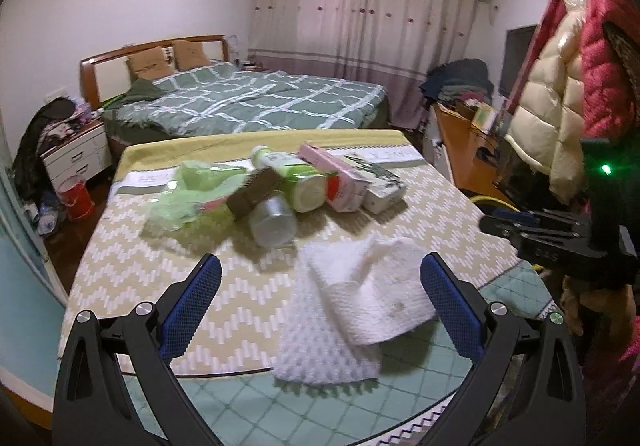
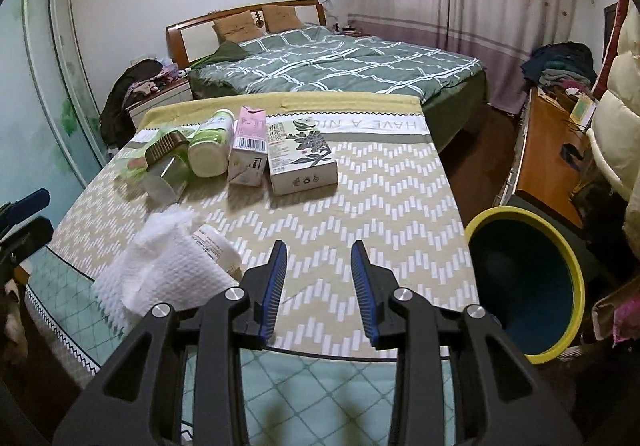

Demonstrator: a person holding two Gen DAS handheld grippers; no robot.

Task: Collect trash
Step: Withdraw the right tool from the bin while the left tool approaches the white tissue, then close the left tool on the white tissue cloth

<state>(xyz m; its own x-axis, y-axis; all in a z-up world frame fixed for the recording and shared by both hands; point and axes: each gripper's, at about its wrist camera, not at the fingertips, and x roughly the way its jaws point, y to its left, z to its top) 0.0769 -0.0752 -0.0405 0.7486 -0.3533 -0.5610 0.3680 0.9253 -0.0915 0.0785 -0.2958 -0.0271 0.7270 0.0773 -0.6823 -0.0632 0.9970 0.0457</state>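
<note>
R wrist view only: yellow-rimmed bin [image 2: 568,246] beside the table's [image 2: 400,206] right edge, a small white bottle [image 2: 216,246] tucked under the paper towels [image 2: 168,270], and cloth print "HAVE A NI…" upside down; L wrist view only: green plastic bag [image 1: 188,190] at far left of the trash pile. Readable labels – barcode on pink carton [image 2: 248,150], Chinese characters on plant-print box [image 2: 300,158]. Left tool [image 1: 320,302] spread wide w/ towels between its pads, not clamped; right tool [image 2: 319,286] partly apart, nothing between, towels just to its left.
</note>
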